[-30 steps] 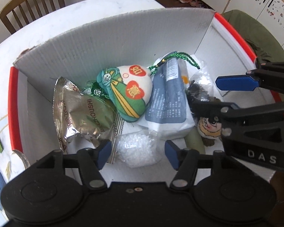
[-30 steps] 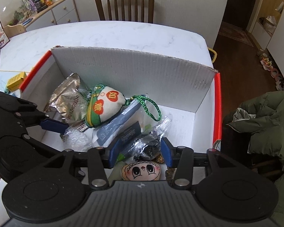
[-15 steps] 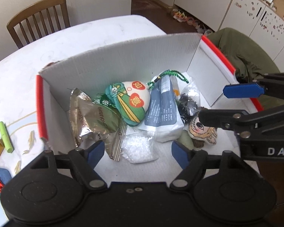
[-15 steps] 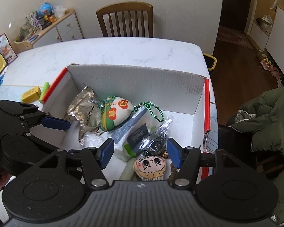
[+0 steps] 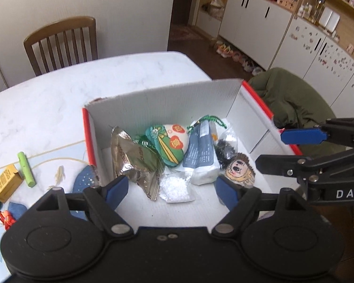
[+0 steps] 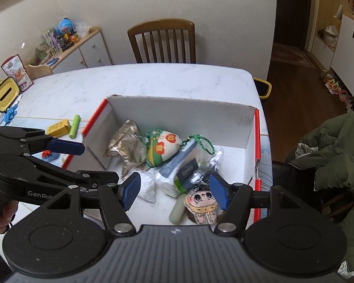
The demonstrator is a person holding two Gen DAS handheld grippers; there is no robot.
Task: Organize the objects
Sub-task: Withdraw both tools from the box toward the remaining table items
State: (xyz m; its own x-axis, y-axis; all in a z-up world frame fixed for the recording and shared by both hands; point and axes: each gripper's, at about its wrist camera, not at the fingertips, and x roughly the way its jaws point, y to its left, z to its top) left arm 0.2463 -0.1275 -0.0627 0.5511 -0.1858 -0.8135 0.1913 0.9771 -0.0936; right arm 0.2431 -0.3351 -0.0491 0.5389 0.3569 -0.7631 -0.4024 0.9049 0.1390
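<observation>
the left gripper (image 5: 171, 188), black with blue pads, hangs with its jaws apart and nothing between them, above the near edge of a white corrugated cardboard box with red-trimmed rims (image 5: 162, 99). the right gripper (image 6: 174, 189) is likewise spread wide and empty, above the same near edge, and it reaches in from the right in the left view.

inside the box, bunched toward the back wall, lie a crinkled silver foil snack bag (image 5: 132, 158), a green and white stuffed pouch with red hearts (image 5: 168, 143), a blue-grey paper packet (image 5: 199, 153), a clear bag of white beads (image 5: 174, 187) and a round cartoon-face charm (image 5: 239, 171). outside the box, on the white marble-pattern table (image 5: 59, 99), a green cylinder (image 5: 26, 168), a small yellow carton (image 5: 6, 184) and a small red toy (image 5: 6, 218) lie to the left, well apart from both grippers.

judged from here, those loose items remain to be collected. the risk is that the two grippers, close together, knock each other or clip the box's upright wall on the way across, shifting the light box.

compared with a second ago, both grippers have pulled up and back; the box looks smaller and the room fills more of each view.
</observation>
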